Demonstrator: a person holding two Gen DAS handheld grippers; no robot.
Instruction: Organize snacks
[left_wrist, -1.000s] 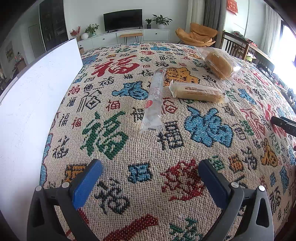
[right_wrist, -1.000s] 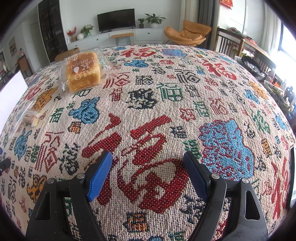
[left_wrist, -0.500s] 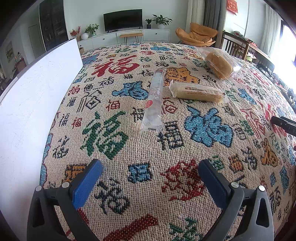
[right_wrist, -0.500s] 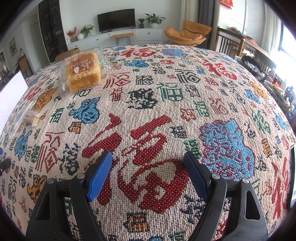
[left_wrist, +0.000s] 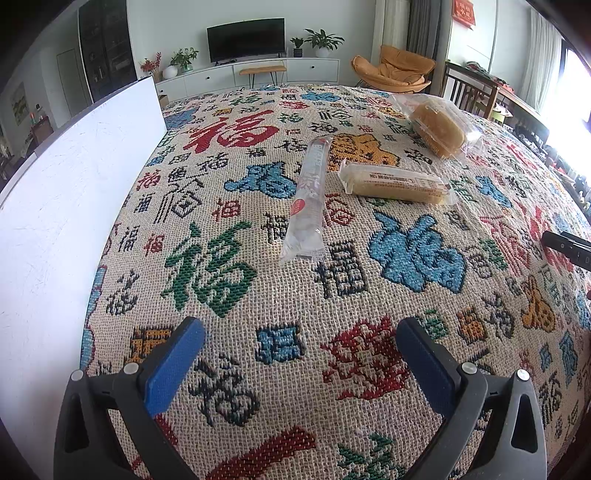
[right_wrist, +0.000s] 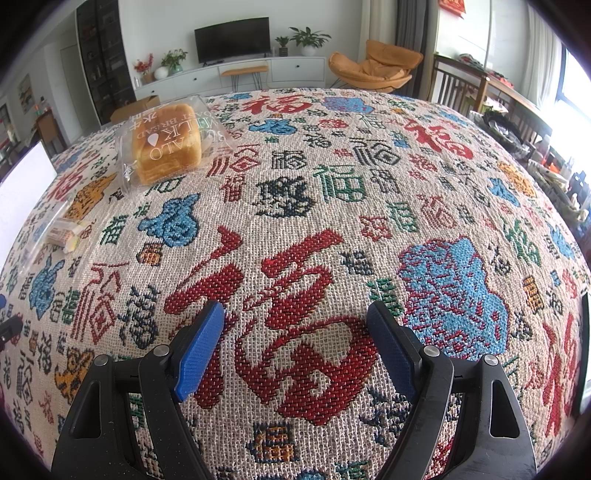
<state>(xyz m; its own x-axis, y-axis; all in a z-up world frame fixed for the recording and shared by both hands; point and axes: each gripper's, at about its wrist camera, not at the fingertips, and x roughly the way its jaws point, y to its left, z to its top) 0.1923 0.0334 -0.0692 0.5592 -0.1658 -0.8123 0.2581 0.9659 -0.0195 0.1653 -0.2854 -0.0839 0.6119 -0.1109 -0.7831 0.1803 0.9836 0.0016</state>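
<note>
Nothing has changed: both my left hand-held gripper (left_wrist: 301, 354) and right hand-held gripper (right_wrist: 295, 341) hang released, snacks untouched on the bench (left_wrist: 258, 295).

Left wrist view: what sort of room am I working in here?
Most likely a home living room. A television sits on a long white cabinet against the far wall, with an orange lounge chair beside it. The snacks lie on a patterned woven cloth.
</note>
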